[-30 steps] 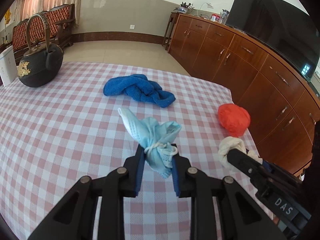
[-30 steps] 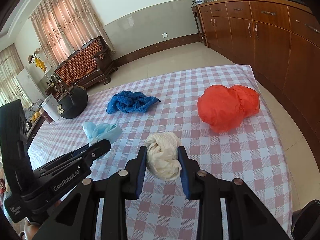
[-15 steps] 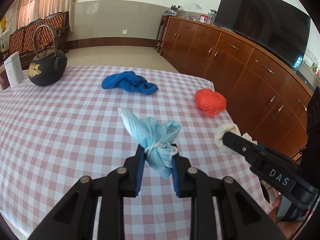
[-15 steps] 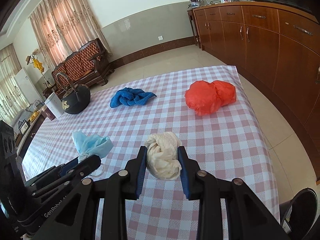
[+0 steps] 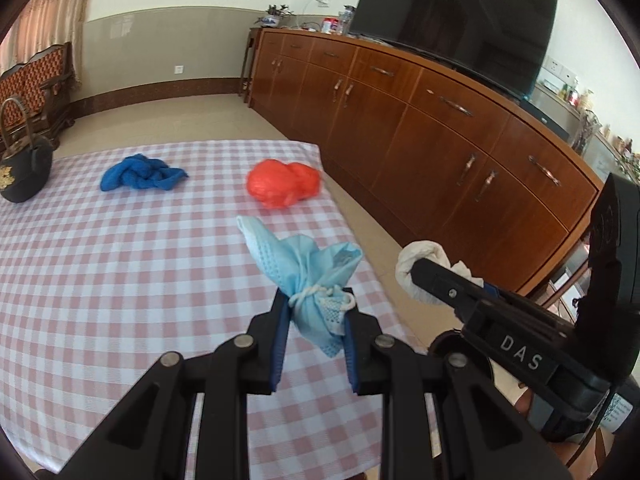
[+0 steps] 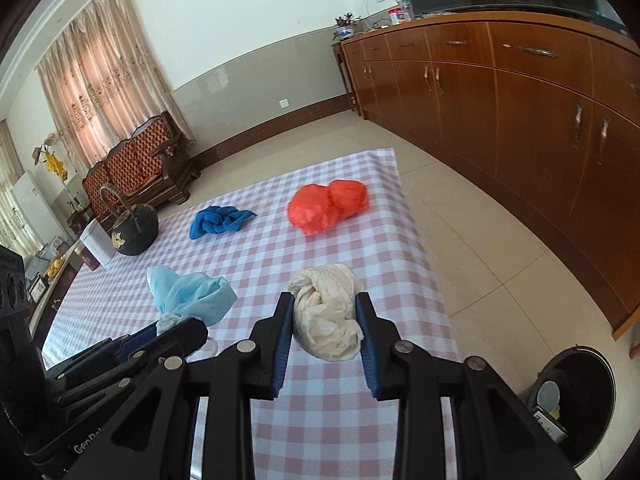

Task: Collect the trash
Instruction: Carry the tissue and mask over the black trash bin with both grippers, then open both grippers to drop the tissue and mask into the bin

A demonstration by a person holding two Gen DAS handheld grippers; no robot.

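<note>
Trash rides in both grippers above the checked table (image 6: 248, 264): the left gripper (image 5: 316, 312) is clamped on a crumpled blue mask (image 5: 308, 268), the right gripper (image 6: 325, 320) on a cream wad (image 6: 326, 312). Best practice now, by the look of it: keep both grips firm until each piece hangs squarely over the black bin (image 6: 576, 396) on the floor past the table's corner. An orange bag (image 6: 328, 206) is left on the cloth.

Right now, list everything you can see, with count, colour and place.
Checked tablecloth: one, pink and white, covering the table.
Crumpled plastic bag: one, orange-red, far right of the cloth.
Rumpled cloth: one, blue, far middle.
Cast-iron kettle: one, black, far left.
Wooden cabinets: one run, brown, along the wall.
Round bin: one, black, on the floor beside the table.
Knotted face mask: one, light blue, in the left hand-held gripper.
Wadded tissue: one, cream, in the right hand-held gripper.
</note>
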